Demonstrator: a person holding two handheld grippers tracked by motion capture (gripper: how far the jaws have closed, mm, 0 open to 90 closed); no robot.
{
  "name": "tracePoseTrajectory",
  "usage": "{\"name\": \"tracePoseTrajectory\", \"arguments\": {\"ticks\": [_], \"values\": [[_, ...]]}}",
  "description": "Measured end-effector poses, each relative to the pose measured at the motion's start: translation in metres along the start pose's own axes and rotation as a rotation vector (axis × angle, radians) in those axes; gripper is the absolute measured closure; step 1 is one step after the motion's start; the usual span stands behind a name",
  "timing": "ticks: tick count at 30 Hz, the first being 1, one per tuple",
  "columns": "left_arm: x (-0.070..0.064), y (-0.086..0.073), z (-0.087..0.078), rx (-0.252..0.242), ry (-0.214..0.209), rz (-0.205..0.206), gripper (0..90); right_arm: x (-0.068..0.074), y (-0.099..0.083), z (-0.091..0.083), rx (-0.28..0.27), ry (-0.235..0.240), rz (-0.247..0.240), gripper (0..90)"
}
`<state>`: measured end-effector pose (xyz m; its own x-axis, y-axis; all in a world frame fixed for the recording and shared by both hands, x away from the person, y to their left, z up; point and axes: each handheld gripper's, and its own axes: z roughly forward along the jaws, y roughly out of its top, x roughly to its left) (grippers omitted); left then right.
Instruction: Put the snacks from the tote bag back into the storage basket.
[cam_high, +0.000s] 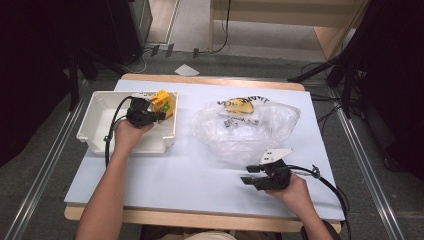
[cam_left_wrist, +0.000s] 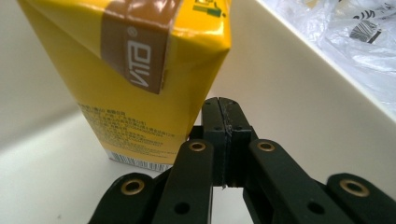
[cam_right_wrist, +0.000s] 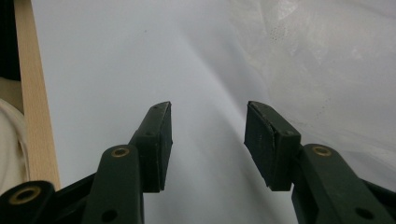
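So from my seat: the left gripper (cam_left_wrist: 223, 140) has its fingers (cam_left_wrist: 214, 126) pressed together with nothing between them, sitting down inside the white bin (cam_high: 95, 127). Just past the tips and off to the left in the left gripper view stands the yellow drink carton (cam_left_wrist: 140, 74), upright on the bin floor near the wall, maybe leaning a touch. I can't tell if the tips are touching its corner or just beside it.

My read on the carton: it's a foil-lined juice box, glossy, so probably a bit slippery, and the walls will dent if I squeeze hard. If it's full it'll have some heft. I'd take it across the two broad faces around mid-height, below the folded top with the brown band, not on a corner edge.

Right gripper (cam_right_wrist: 208, 140) hangs over the bare white surface (cam_right_wrist: 116, 60) with its fingers (cam_right_wrist: 158, 140) spread apart, holding nothing. Beyond them and off to the right is the crumpled clear plastic bag (cam_high: 245, 127), with something yellow (cam_high: 239, 105) in its far end. That bag is soft and slidey, so it'll shift when anything gets pulled out.
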<state>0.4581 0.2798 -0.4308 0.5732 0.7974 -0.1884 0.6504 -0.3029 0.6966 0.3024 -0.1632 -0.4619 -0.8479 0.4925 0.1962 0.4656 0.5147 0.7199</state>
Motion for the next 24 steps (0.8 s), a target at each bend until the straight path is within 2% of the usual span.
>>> {"name": "tracePoseTrajectory", "arguments": {"ticks": [24], "values": [[0.024, -0.009, -0.006, -0.016, 0.030, -0.085, 90.0, 0.000, 0.000, 0.001, 0.009, 0.003, -0.004, 53.0]]}}
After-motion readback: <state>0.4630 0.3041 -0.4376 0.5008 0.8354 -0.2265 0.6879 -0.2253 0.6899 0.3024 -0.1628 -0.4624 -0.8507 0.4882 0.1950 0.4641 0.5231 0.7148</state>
